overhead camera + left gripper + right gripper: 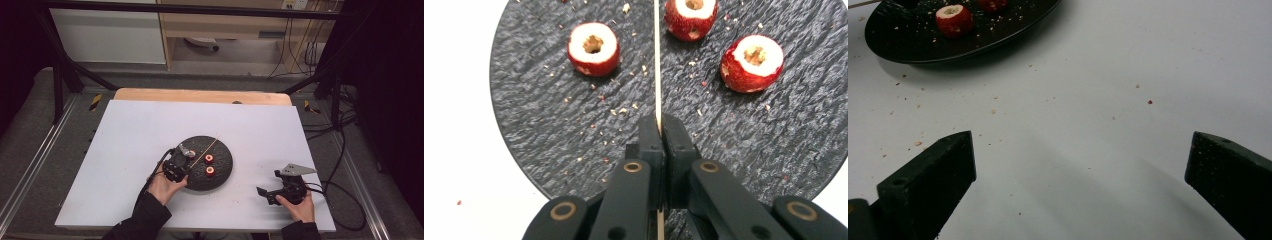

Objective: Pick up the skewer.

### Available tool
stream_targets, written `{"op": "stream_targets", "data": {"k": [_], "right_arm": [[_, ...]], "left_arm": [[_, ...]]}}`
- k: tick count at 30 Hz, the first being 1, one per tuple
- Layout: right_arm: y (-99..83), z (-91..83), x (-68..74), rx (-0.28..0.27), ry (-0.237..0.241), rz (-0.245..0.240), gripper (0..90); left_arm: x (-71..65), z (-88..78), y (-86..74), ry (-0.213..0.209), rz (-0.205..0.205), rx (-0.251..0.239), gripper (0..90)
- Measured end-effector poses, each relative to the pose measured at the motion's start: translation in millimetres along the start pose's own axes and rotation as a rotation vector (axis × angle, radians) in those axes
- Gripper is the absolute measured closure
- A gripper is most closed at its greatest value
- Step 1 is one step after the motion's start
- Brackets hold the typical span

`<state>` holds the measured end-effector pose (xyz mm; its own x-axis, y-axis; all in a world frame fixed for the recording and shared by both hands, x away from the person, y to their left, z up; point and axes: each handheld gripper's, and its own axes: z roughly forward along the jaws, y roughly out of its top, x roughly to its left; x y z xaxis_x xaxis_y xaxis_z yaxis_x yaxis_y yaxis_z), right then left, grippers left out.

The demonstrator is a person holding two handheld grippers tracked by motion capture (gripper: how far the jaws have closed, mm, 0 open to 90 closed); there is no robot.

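A thin wooden skewer (657, 65) lies across a round dark slate plate (549, 125), and my left gripper (659, 125) is shut on its near end. Three red cored fruits sit on the plate beyond the jaws: one to the left (593, 48), one by the skewer (690, 15), one to the right (752, 62). From above, the left gripper (190, 162) is at the plate's (222, 150) left edge, with the skewer (206, 151) slanting up to the right. My right gripper (267, 182) rests on the white table right of the plate, open (1080, 160), nothing between its jaws.
Crumbs and red flecks (1149, 102) dot the white tabletop (150, 125) near the plate (903, 50). A wooden strip (200, 95) edges the table's far side. Black frame bars and cables (345, 165) stand around the table.
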<state>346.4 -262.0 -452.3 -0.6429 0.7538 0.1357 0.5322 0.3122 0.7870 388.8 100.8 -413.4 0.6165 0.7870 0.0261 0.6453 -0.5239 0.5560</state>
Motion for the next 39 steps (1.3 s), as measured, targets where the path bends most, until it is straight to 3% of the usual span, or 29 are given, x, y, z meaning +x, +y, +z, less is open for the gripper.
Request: {"op": "stream_targets", "data": {"k": [6,17,21,24,35,39], "right_arm": [[0.0,0.0,0.0,0.001,-0.001,0.001,0.6],[0.0,0.4,0.4,0.007,0.000,0.010,0.6],[0.0,0.6,0.4,0.011,-0.001,0.011,0.6],[0.3,0.6,0.4,0.006,0.002,0.013,0.6],[6.0,0.9,4.6,0.007,-0.001,0.023,0.5],[13.1,2.3,10.3,0.022,-0.020,0.016,0.5]], "left_arm": [[6.6,-11.1,-5.8,-0.028,0.014,-0.061,88.3],[23.7,-36.3,-25.7,-0.132,0.029,-0.198,88.4],[29.9,-45.4,-37.3,-0.138,0.042,-0.247,88.4],[36.0,-50.9,-46.5,-0.149,0.029,-0.280,88.4],[54.7,-59.5,-77.9,-0.184,0.017,-0.349,88.4],[56.4,-62.8,-87.6,-0.198,0.039,-0.361,88.4]]}}
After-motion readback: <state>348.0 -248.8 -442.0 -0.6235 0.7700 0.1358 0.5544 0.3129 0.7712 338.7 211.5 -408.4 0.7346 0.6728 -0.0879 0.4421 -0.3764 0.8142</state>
